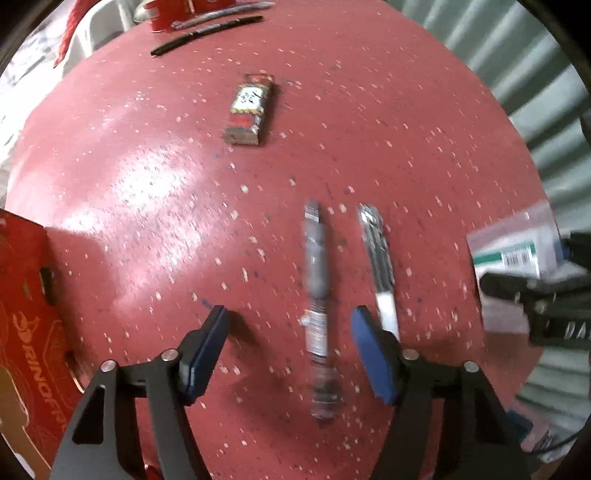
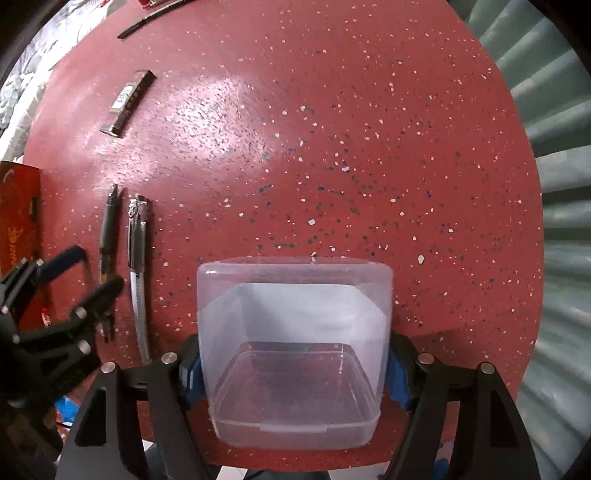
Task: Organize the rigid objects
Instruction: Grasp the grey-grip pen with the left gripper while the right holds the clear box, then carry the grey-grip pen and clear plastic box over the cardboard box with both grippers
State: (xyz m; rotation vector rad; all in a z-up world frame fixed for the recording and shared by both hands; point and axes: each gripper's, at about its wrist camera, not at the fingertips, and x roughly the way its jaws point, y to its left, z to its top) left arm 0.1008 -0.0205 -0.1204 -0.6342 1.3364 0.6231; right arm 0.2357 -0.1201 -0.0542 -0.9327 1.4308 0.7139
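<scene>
My left jaws stand wide over the grey pen; my right jaws clamp the clear container.
The silver pen lies just outside one jaw on the counter; closing off-centre could nudge it or roll the grey pen away.

grey pen: smearing with motion blur, its print unreadable
red carton: running off the left edge, lettering cut short
container: hiding the right gripper's blue pads behind its walls
far pens: lying too small to tell apart
</scene>
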